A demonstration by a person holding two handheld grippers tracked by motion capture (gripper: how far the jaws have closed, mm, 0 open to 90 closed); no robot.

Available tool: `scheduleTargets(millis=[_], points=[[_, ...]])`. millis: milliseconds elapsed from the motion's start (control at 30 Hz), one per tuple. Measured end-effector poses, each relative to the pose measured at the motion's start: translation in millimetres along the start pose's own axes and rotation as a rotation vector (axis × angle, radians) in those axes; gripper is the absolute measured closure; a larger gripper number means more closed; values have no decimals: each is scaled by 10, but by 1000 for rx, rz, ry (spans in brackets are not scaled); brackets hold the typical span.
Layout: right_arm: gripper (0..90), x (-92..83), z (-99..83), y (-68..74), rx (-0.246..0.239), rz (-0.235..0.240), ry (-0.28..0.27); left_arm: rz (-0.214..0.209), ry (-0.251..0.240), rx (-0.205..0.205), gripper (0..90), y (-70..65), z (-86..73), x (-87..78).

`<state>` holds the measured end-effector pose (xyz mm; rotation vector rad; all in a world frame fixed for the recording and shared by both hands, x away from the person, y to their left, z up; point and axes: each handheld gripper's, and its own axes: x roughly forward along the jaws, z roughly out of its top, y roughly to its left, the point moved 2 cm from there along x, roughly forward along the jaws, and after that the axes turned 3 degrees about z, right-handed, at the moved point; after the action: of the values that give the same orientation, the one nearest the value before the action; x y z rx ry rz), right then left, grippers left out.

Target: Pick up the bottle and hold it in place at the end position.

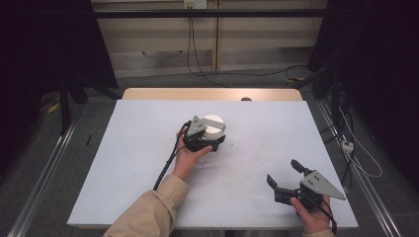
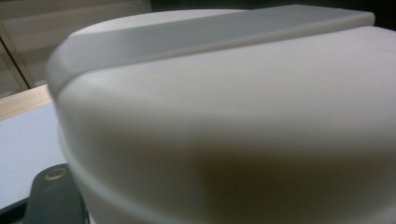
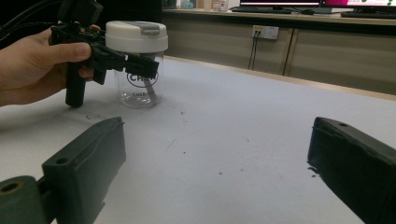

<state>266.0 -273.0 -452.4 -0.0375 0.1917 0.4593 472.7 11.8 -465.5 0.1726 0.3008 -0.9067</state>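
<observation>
Close against the left gripper view's lens sits the white lid (image 2: 224, 116) of a clear jar (image 3: 139, 86), blurred, with a raised grey bar (image 2: 210, 35) running across its top. From the high view, the left gripper (image 1: 210, 138) is pressed up to that jar near the middle of the white table (image 1: 138, 148), held by the person's left hand (image 1: 190, 158) with a tan sleeve (image 1: 148, 212) behind it. In the right gripper view the left gripper's black jaws reach alongside the jar just under the lid, touching or almost touching the glass; whether they actually clamp it I cannot tell. The jar stands upright on the table, with dark printed lettering on its side that is partly hidden.

Down at the near right corner of the table, the right gripper (image 1: 286, 175) rests in the person's right hand (image 1: 311, 217), its jaws spread wide apart with nothing between them, well away from the jar
</observation>
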Motion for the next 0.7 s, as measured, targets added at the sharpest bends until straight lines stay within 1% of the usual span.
scheduleTargets(millis=[67,100,167,200,267,333,433,467,500,533,600,667,700], points=[[36,-5,3,1,1,-1,-1,-4,-4,-1,184,-4,-8,-1],[36,-6,4,2,1,0,-2,-3,-6,-13,184,2,-12,-3],[36,-6,3,6,2,0,0,-7,-3,-14,182,16,-18,-10],[36,-6,1,7,-1,2,2,-22,6,-29,179,27,-35,-15],[36,-7,2,9,1,2,2,-21,15,-28,173,25,-35,-19],[36,-8,0,7,0,3,1,-17,27,-8,171,16,-36,-19],[36,-12,-5,4,2,3,5,-2,51,15,161,9,-39,-26],[36,-15,-5,4,2,3,5,7,54,12,156,13,-42,-34],[36,-18,-5,4,-1,2,4,5,57,11,146,20,-46,-47],[36,-21,-5,6,1,0,4,2,58,0,146,21,-51,-58],[36,-23,-7,7,1,1,4,0,64,0,142,32,-60,-88],[36,-26,-7,8,0,1,4,-6,74,-10,142,37,-68,-119],[36,-28,-6,11,0,1,3,-8,79,2,141,45,-66,-138]])
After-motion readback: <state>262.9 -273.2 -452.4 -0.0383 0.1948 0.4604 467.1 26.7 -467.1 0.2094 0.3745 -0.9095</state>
